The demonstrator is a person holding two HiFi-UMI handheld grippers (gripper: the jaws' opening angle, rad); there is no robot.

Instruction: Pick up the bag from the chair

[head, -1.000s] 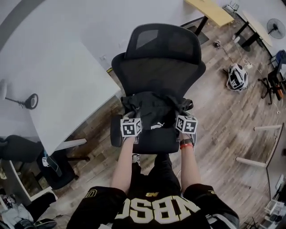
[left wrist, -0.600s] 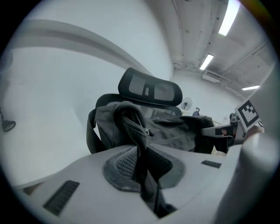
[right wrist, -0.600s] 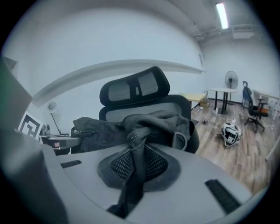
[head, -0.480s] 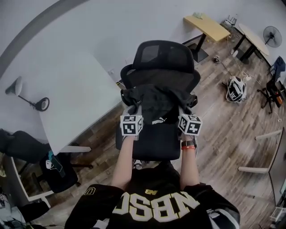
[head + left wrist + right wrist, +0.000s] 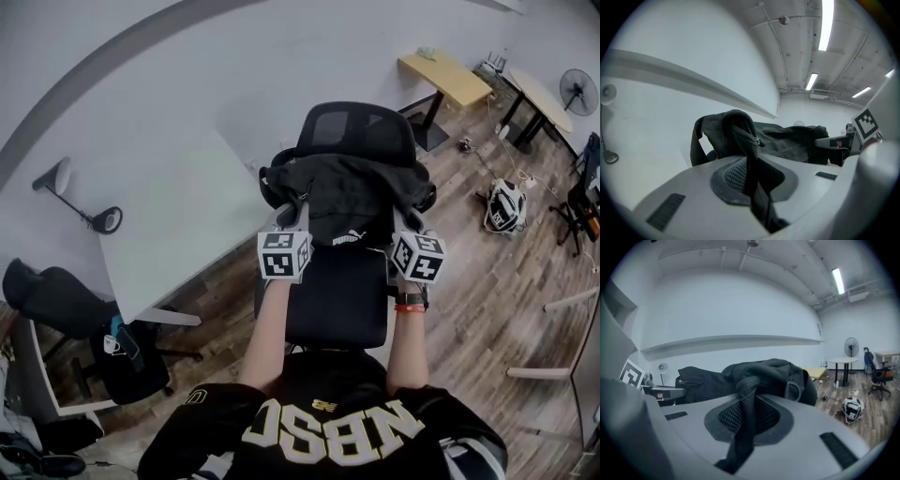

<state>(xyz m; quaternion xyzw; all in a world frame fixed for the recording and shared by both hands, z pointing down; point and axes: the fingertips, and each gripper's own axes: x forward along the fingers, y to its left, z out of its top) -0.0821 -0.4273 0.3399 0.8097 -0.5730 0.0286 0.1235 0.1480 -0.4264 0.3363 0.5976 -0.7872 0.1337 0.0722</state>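
Observation:
A black bag (image 5: 345, 195) hangs in the air above the seat of a black office chair (image 5: 339, 298), in front of its mesh backrest (image 5: 354, 128). My left gripper (image 5: 292, 225) is shut on the bag's left side; in the left gripper view a zippered fold of the bag (image 5: 746, 140) is pinched between the jaws. My right gripper (image 5: 405, 225) is shut on the bag's right side, where a strap of the bag (image 5: 749, 399) runs down between the jaws.
A white table (image 5: 159, 216) with a desk lamp (image 5: 84, 202) stands left of the chair. Another dark chair (image 5: 56, 300) is at the far left. On the wood floor at the right are a helmet (image 5: 503, 208), a yellow desk (image 5: 445, 75) and a fan (image 5: 574, 89).
Both grippers have risen with the bag, lifting it off the chair seat up to the level of the backrest. The bare seat now shows below it.

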